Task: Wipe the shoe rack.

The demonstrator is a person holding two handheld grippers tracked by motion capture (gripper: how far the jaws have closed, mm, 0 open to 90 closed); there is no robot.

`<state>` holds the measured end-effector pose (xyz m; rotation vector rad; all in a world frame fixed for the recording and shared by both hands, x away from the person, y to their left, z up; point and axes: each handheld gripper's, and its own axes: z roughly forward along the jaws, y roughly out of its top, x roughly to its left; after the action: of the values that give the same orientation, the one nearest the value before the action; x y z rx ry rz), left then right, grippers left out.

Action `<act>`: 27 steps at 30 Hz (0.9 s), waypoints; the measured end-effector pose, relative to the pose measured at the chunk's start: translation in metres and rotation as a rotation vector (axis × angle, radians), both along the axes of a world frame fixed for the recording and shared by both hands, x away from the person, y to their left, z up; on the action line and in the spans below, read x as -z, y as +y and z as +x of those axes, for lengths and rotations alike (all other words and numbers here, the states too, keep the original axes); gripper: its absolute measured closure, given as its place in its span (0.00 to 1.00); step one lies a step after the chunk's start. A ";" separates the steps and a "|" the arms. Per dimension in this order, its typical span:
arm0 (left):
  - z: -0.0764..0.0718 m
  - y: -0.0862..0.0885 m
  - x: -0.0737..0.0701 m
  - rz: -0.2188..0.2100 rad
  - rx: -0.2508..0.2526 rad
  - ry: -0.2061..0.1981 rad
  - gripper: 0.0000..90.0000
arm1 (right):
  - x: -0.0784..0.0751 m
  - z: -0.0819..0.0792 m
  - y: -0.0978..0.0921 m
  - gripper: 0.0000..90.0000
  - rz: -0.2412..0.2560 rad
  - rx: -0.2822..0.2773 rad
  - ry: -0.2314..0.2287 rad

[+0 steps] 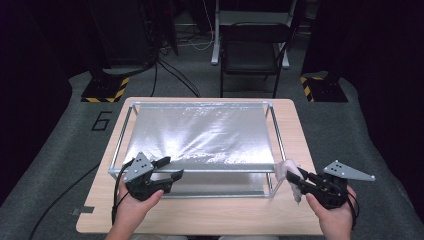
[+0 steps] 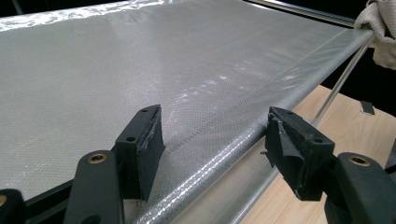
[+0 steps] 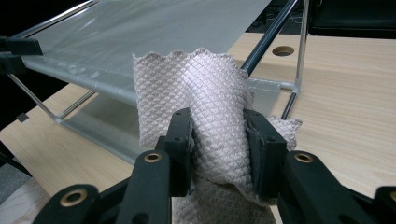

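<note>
Cloth pinched in my right gripper, held at the rack's near right corner, likely for wiping.
My right jaws are closed on the bunched cloth, top edge sticking up free so it can reach the shiny sheet. My left gripper has jaws wide apart, straddling the sheet's near front edge without touching, probably ready to steady the rack. Rack stands on the table. My guess: wipe not yet started, cloth just beside the sheet edge.
</note>
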<state>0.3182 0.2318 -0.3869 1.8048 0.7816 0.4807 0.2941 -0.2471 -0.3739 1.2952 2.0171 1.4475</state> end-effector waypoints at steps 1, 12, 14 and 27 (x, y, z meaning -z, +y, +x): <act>0.000 0.000 0.000 0.000 0.000 -0.001 0.41 | 0.002 -0.001 0.000 0.72 -0.004 -0.001 0.004; 0.001 0.000 -0.001 0.008 0.003 0.002 0.42 | 0.016 -0.006 0.003 0.71 -0.026 -0.004 0.023; 0.001 0.000 -0.001 0.009 0.004 0.000 0.42 | 0.019 -0.005 0.004 0.71 -0.037 -0.005 0.027; 0.001 0.000 -0.001 0.014 0.011 0.000 0.42 | 0.036 0.006 0.014 0.57 -0.048 0.028 0.042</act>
<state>0.3195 0.2316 -0.3860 1.8206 0.7695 0.4803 0.3001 -0.2329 -0.4096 1.3393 2.0392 1.3615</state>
